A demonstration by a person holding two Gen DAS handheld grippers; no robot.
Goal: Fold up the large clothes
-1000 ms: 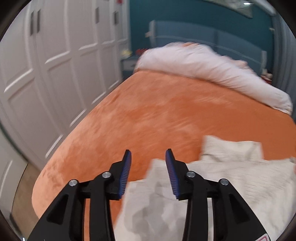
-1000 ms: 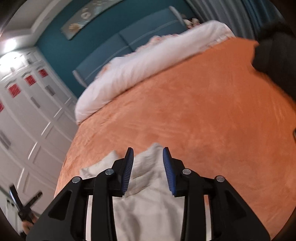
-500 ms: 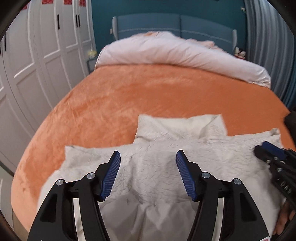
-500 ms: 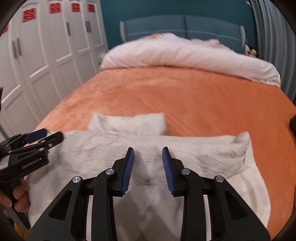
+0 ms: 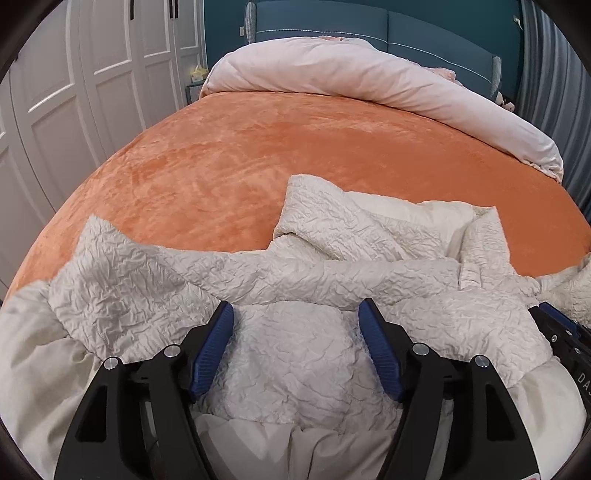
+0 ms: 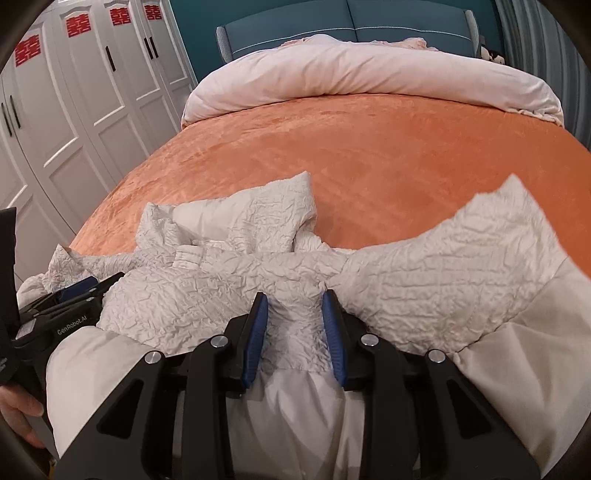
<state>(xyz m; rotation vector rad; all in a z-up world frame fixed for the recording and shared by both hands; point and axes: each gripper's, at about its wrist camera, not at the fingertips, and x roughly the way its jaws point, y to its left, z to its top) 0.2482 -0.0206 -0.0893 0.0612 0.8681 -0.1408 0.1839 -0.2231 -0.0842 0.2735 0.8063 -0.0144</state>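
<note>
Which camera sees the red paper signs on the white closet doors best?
The right wrist view. Its upper left corner shows the red signs on top of the white closet doors. The left wrist view shows the closet doors too, but only their lower panels, so no signs appear there.

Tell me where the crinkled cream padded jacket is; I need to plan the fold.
The crinkled cream padded jacket lies spread on the near end of the orange plush bedspread, directly under both grippers, far from the rolled pale pink duvet at the headboard.
</note>
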